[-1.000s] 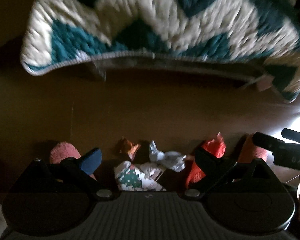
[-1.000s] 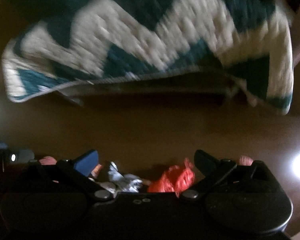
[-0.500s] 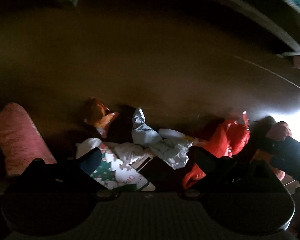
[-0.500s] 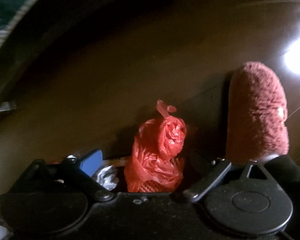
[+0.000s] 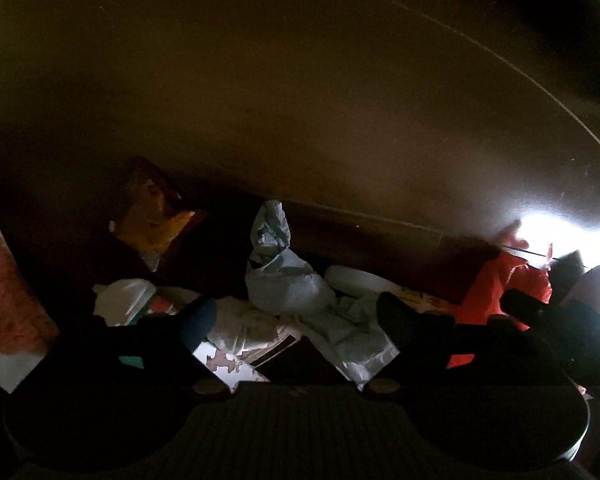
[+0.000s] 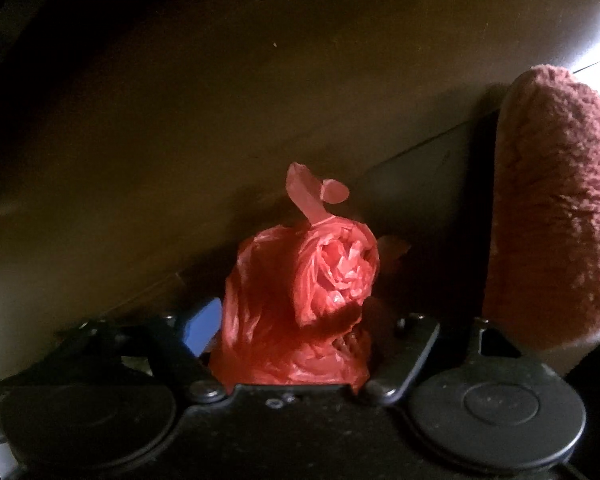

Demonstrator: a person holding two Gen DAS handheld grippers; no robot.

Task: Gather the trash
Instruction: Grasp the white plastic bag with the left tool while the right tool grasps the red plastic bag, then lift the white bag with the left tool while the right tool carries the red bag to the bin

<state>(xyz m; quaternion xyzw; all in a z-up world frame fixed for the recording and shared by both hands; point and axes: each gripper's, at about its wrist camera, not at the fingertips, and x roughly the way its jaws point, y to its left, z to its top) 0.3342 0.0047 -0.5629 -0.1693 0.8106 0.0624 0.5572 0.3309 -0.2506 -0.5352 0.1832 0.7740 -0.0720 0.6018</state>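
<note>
Dark brown floor point(image 5: 300, 100) carries everything; lighting is poor, hard glare at the right edge of the left view.

Fuzzy slipper point(image 6: 556, 208) stands just beside the red bag on its right. Risk: the right finger catches the slipper instead of closing clean on plastic.

Red plastic bag point(image 6: 300, 300), crumpled and knotted, sits between the right tongs point(image 6: 284, 320). Their jaws have just been closing and flank the bag, blue pad against its left side; the other finger is hidden behind the plastic, so I can't tell if they're pinching yet. Risk: thin slippery film, a grab on a loose fold lets the bag tear or slide out on the lift.

Left tongs point(image 5: 296, 316), also just been closing, are spread over the middle pile with nothing visibly pinched. Grey crumpled wrapper point(image 5: 284, 280) lies between the fingers, printed paper point(image 5: 236, 356) under it. Risk: overlapping pieces, so the grip takes only one layer and drags or drops the rest.

Orange snack wrapper point(image 5: 156, 224) lies apart, further out on the floor. Risk: it gets missed in the shadow.
</note>
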